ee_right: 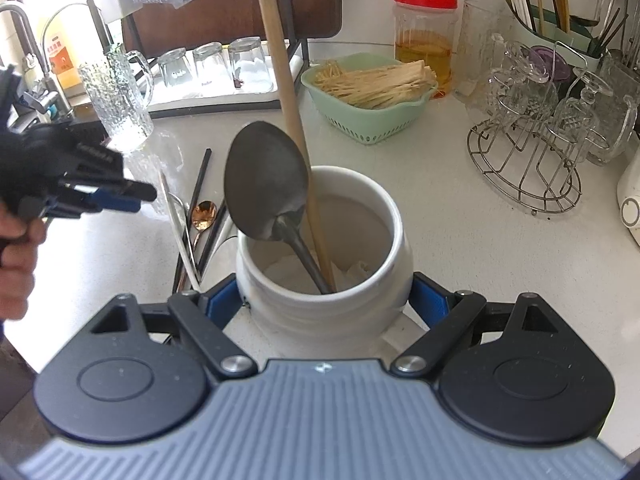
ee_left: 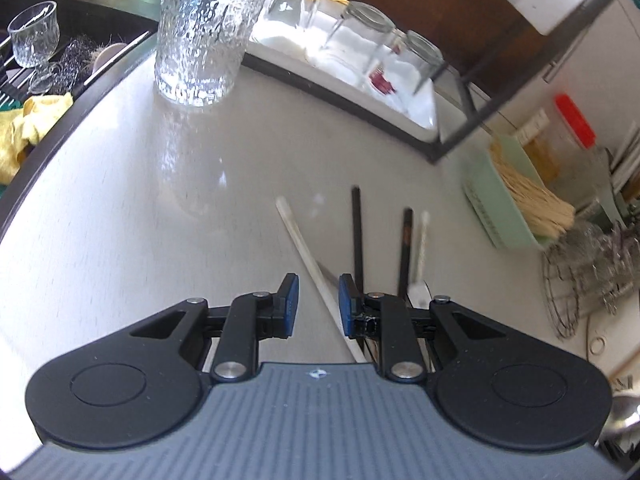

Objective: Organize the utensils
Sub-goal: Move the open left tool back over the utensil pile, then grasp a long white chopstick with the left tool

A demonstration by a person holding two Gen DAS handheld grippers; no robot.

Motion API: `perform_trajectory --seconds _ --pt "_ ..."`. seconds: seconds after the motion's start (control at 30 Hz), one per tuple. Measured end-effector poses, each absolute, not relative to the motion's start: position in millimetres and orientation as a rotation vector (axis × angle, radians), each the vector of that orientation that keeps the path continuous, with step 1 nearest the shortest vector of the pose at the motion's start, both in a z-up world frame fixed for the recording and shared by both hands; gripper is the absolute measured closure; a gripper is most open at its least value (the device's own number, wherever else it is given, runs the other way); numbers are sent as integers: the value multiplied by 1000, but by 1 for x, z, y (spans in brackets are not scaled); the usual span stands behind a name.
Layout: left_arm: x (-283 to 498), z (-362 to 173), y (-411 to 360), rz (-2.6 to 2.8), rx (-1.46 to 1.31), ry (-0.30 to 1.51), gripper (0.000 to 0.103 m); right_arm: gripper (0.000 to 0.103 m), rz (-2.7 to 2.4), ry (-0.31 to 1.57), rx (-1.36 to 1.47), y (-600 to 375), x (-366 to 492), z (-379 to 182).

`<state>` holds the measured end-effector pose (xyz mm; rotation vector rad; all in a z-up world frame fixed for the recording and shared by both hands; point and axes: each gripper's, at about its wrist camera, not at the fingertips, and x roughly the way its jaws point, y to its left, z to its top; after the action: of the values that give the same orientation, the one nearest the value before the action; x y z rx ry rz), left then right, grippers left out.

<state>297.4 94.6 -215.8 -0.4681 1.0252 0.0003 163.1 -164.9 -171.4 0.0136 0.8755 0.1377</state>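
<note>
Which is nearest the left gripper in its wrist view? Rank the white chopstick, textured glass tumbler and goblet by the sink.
1. White chopstick: between the left gripper fingers.
2. Textured glass tumbler: ahead, upper left.
3. Goblet: far left, by the sink.

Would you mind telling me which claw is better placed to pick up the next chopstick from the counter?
Left. The left claw hangs open right over the white chopstick, which lies between its fingers. The right claw is busy gripping the white jar.

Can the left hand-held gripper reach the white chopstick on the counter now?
Probably yes. The left hand-held gripper is open, with the white chopstick lying between its pads and nothing on top of it; the dark chopsticks lie just beside.
</note>
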Motion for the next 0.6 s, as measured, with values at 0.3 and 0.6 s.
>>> perform_trajectory --seconds 0.3,0.6 --pt "326 -232 86 42 -377 1022 79 13 110 881 21 -164 162 -171" --pt "347 -234 74 78 -301 1034 81 13 84 879 31 -163 159 -171"
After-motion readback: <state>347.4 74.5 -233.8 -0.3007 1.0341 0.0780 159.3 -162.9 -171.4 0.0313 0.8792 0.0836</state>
